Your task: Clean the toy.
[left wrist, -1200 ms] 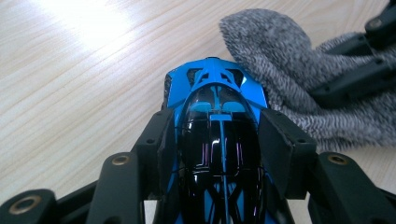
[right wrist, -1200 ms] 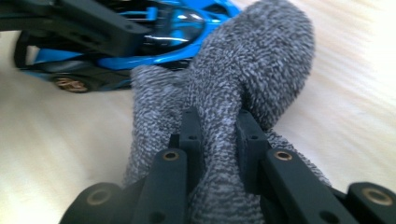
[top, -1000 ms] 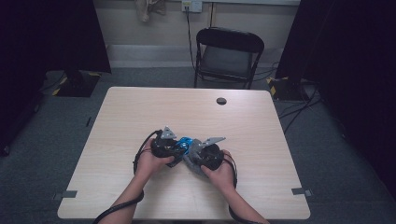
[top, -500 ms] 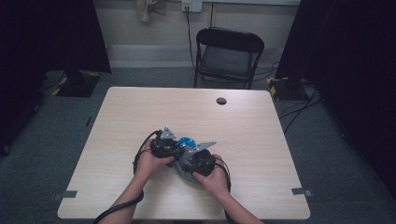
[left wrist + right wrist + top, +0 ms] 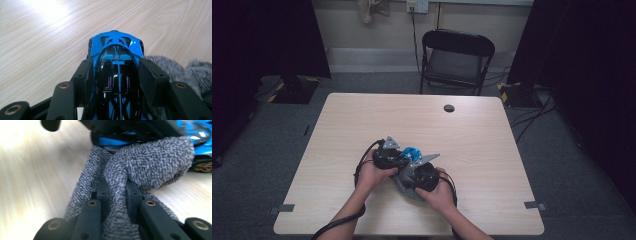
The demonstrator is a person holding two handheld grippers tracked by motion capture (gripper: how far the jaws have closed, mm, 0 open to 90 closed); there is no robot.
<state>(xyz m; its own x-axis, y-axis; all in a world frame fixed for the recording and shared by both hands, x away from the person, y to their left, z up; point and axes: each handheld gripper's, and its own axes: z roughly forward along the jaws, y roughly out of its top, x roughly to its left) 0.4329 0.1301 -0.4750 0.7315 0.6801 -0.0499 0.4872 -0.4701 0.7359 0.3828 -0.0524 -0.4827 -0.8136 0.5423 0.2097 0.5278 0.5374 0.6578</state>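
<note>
Looks like a wipe-down: the left gripper (image 5: 115, 75) clamps the blue toy car (image 5: 115, 50) between its jaws to steady it, while the right gripper (image 5: 117, 192) pinches a grey cloth (image 5: 150, 160) bunched against the car just ahead. The high view adds both hands meeting mid-table (image 5: 362, 120); the gripper views show the actual grips.

A pale wood-grain tabletop (image 5: 492, 150) carries the things. Near its far edge sits a small dark round cable port (image 5: 449, 108). Toward the near side, a blue and black toy car (image 5: 116, 53) rests on the wood, with a grey knitted cloth (image 5: 147, 162) lying just beside it, touching it.
</note>
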